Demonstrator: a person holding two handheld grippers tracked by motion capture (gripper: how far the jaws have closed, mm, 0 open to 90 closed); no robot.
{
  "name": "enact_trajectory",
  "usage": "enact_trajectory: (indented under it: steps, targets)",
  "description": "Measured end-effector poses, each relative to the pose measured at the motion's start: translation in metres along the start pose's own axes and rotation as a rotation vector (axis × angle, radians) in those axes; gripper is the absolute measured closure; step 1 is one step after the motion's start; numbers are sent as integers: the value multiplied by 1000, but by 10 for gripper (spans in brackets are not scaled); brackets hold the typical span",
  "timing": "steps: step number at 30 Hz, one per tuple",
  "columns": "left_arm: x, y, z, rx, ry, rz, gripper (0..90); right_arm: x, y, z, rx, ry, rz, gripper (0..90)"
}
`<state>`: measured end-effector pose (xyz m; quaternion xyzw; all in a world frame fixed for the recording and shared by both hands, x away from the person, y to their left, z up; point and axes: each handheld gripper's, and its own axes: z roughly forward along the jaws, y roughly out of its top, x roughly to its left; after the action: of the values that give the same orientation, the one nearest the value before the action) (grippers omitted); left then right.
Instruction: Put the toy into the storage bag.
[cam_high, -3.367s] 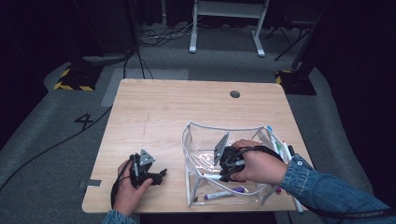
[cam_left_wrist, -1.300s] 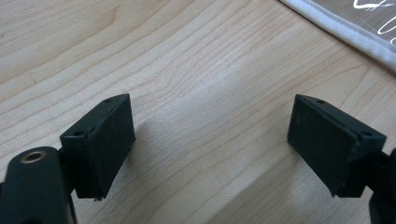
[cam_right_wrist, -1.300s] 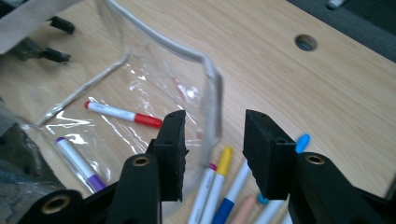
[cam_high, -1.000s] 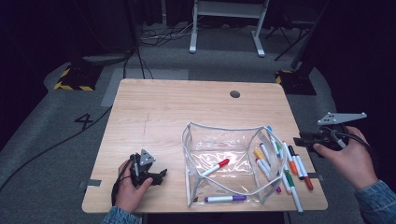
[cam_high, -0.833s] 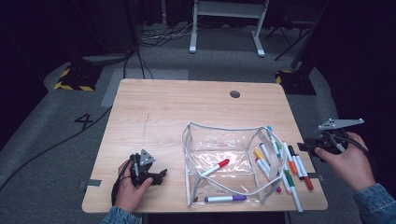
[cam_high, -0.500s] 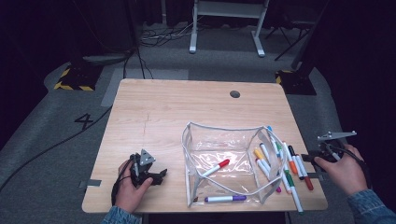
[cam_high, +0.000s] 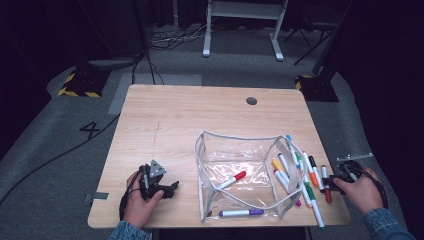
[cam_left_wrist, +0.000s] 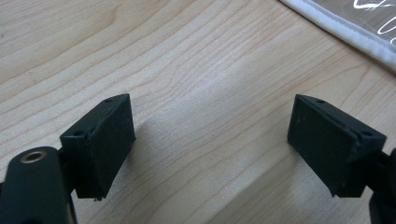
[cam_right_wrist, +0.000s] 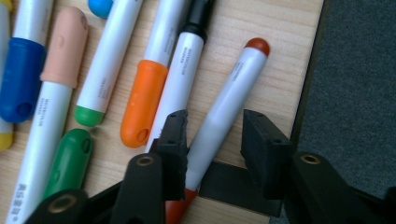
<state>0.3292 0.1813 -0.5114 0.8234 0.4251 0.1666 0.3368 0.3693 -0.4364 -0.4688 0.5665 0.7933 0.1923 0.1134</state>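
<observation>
Right gripper view: the right gripper (cam_right_wrist: 212, 140) has its two black jaws on either side of one white marker with a red-brown cap (cam_right_wrist: 229, 105), near the right edge of the light wooden table (cam_high: 200, 125). The jaws have just been closing, with a small gap still showing on one side. One clear plastic pouch (cam_high: 240, 175) holds two markers. The left gripper (cam_left_wrist: 210, 140) rests low, released, holding nothing.
</observation>
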Motion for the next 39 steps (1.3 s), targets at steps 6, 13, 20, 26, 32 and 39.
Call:
enact_trajectory:
  steps: [6, 13, 20, 26, 32, 39]
  targets:
    - [0, 0, 0, 0, 0, 0, 151, 4, 1, 5, 29, -42, 33, 766]
    - [0, 0, 0, 0, 0, 0, 152, 5, 4, 1, 30, -43, 62, 770]
    - [0, 0, 0, 0, 0, 0, 152, 12, 14, -24, -26, -16, 3, 770]
    - [-2, 0, 0, -1, 16, -20, 152, 26, 30, -52, -80, 18, -95, 770]
    - [-3, 0, 0, -2, 16, -24, 151, 41, 50, -79, -123, 61, -151, 770]
    - [-6, -1, 0, -7, 28, -47, 150, 66, 76, -113, -192, 124, -245, 770]
